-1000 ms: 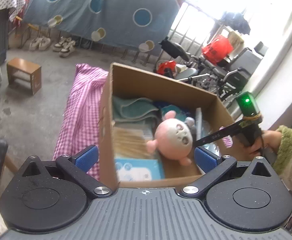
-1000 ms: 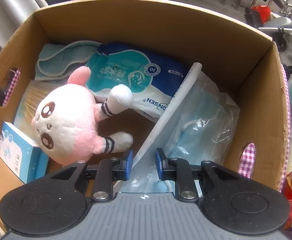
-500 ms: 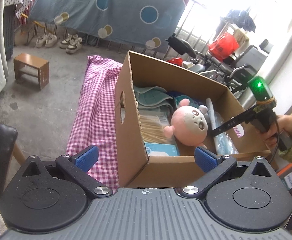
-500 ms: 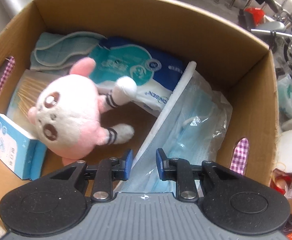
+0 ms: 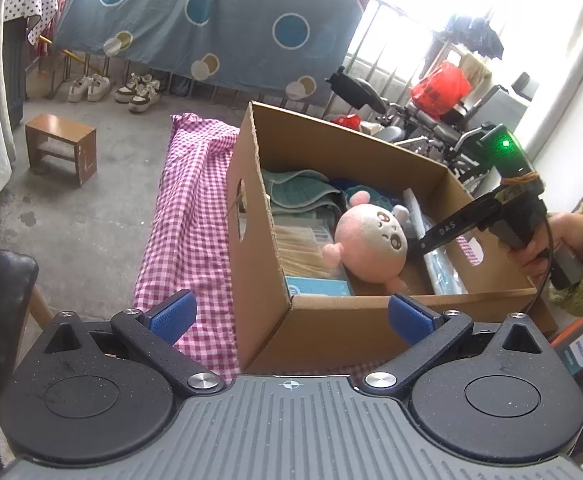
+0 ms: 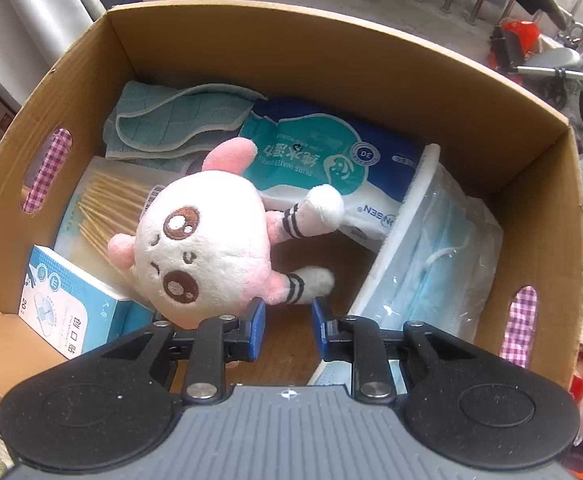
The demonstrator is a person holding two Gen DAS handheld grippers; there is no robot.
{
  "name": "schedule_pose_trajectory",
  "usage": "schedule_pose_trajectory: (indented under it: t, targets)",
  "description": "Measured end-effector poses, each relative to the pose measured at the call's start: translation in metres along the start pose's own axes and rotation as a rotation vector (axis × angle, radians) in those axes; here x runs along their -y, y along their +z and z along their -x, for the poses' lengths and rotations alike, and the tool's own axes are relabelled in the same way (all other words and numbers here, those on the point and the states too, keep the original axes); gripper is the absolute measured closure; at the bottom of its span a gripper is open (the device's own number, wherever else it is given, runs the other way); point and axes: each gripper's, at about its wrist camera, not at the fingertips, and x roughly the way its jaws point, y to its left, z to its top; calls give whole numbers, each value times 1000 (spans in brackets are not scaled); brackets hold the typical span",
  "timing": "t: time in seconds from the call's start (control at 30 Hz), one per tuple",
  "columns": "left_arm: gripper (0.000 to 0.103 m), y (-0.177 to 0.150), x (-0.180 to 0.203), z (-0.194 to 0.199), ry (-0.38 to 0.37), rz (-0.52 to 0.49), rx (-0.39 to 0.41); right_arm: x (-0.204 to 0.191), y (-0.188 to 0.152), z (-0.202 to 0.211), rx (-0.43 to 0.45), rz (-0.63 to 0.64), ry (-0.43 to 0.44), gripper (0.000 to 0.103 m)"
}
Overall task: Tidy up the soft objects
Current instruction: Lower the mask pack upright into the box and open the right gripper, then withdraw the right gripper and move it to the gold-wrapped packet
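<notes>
Our right hand-held gripper (image 6: 287, 330) hangs empty, jaws narrowly parted, over the round pink plush toy (image 6: 207, 262) in the brown cardboard box (image 6: 331, 44); left hand-held gripper (image 5: 289, 316) released. Risk: fingers snag the mask pack (image 6: 439, 264).

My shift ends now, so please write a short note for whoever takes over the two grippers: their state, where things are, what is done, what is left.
Left gripper: open, empty, outside the cardboard box.
Right gripper: above the box floor, jaws slightly apart, nothing between them, close to the plush toy.
In the box: plush toy, mask pack, wipes pack, green cloth, small blue carton.
Done: these are inside.
Left: unclear; check for more soft things outside.
</notes>
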Motion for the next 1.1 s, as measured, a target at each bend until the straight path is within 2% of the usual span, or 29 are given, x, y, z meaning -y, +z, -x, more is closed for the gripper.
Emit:
schedule_pose_trajectory:
  t: [0.13,0.17,0.27,0.4,0.5,0.63,0.7,0.8,0.93,1.1]
  targets:
    - [1,-2,-1,0,12,-5,-6,-12,-1,21,51,43,14,75]
    - [0,-2,-2,0,13,-2,-7,-17,-1,27,68,60,15,71]
    - [1,-2,-4,-1,9,10,-12,-33,-2,46,130,102,20,46]
    - [1,-1,-1,-1,6,-3,-16,-42,-10,80,225,118,49,46]
    - [1,-2,6,1,6,-19,-10,-41,-32,112,311,98,89,46]
    - [1,-3,15,6,5,-44,3,-30,-79,160,441,40,124,44]
    - [1,-4,22,9,-4,-59,9,-22,-109,179,506,0,146,36]
    - [1,-7,35,10,-22,-91,2,-10,-157,198,586,-65,155,31]
    - [1,-14,61,7,-46,-153,-19,9,-217,194,625,-217,176,30]
    - [1,-31,103,-9,-113,-259,-80,41,-282,160,630,-475,194,30]
